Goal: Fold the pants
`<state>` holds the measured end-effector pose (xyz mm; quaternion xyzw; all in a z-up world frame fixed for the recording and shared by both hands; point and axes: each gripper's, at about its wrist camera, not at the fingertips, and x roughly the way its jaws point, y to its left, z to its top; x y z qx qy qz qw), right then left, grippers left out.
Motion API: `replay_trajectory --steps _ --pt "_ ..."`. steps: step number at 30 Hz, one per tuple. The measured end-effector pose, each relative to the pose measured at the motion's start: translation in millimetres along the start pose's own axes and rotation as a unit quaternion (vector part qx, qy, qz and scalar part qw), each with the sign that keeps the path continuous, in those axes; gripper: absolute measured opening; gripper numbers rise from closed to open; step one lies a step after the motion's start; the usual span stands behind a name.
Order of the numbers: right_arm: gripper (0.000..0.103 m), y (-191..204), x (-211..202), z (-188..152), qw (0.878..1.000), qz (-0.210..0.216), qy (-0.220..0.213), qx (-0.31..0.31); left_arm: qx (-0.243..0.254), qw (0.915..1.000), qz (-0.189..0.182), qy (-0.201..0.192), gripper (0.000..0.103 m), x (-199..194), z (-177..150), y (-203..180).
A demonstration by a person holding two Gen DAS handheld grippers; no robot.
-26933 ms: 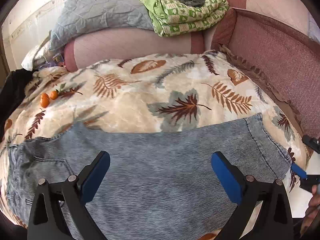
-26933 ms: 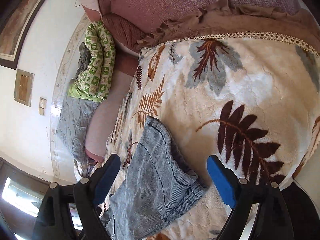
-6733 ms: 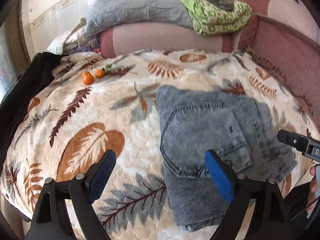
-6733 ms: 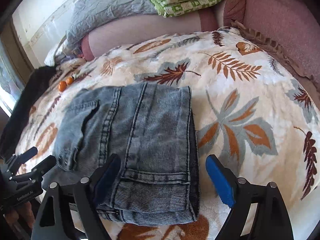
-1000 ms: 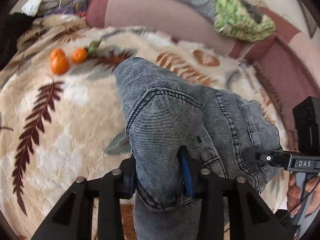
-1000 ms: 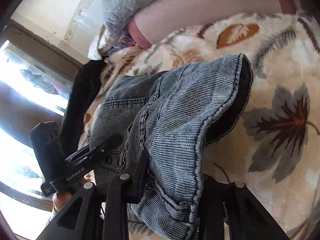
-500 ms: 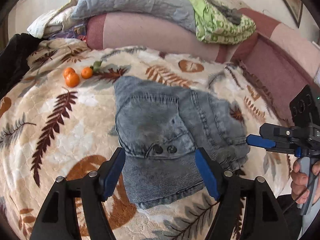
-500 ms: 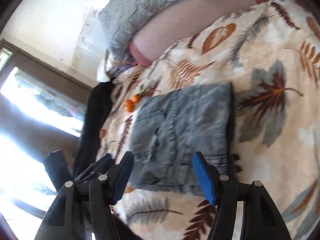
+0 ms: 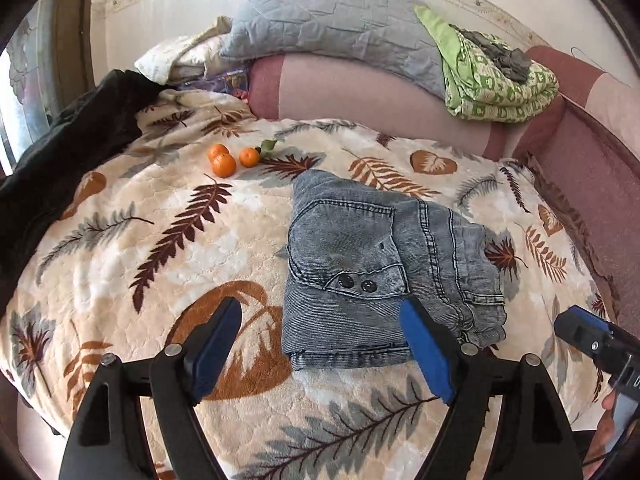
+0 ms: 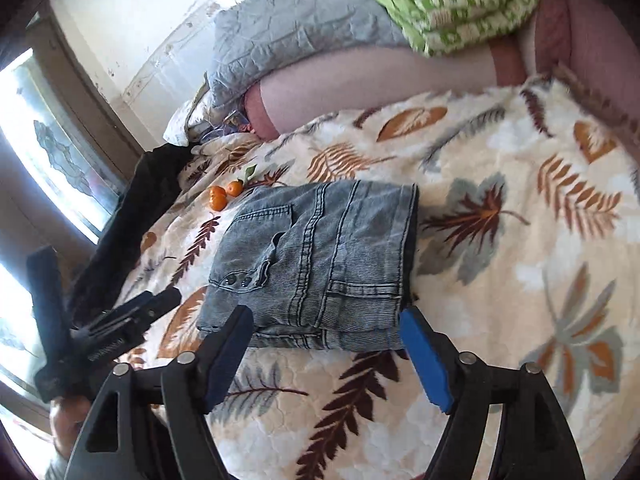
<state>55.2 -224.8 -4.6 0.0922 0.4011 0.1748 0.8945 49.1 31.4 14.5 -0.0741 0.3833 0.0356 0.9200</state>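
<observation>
Beyond both spread fingers, folded pants

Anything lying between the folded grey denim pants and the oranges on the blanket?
Nothing but bare leaf-print fleece blanket between the folded grey denim pants and the three small oranges; the left wrist view shows it best.

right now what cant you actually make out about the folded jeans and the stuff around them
- Folded jeans: the layers underneath are hidden by the top layer in both views.
- Left gripper: its right pad covers the near edge of the jeans in the left wrist view.
- Right gripper: its pads cover both near corners in the right wrist view.
- Oranges: the rear one is half hidden by the front one.
</observation>
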Motion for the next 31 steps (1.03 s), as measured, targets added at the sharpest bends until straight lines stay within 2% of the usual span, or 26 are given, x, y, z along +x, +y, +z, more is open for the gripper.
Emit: replay_trajectory --steps 2,4,10,20,22,24,28,31 --pt "0.085 6 -10 -11 0.999 -0.033 -0.011 -0.020 0.009 0.9996 0.022 -0.016 0.085 -12 -6 -4" --pt "0.086 7 -12 -22 0.999 -0.046 -0.001 -0.026 0.012 0.9988 0.040 -0.023 0.086 -22 -14 -6" --pt "0.086 9 -20 -45 0.997 -0.067 0.022 -0.025 0.010 0.9989 0.040 -0.023 0.086 -44 -28 -10" --pt "0.087 29 -38 -40 0.995 -0.078 0.014 -0.060 0.015 0.9993 0.022 -0.027 0.087 -65 -34 -19" --pt "0.087 33 -39 -39 0.994 -0.081 0.016 -0.069 0.013 0.9995 0.013 -0.024 0.089 -67 -33 -20" --pt "0.087 36 -38 -38 0.993 -0.088 0.017 -0.081 0.009 0.9997 0.005 -0.024 0.097 -68 -31 -19" --pt "0.087 39 -36 -37 0.992 -0.092 0.024 -0.088 -0.002 0.9989 -0.039 -0.025 0.101 -68 -27 -15" --pt "0.087 38 -34 -35 0.992 -0.092 0.027 -0.085 -0.003 0.9994 -0.031 -0.017 0.101 -61 -23 -15"
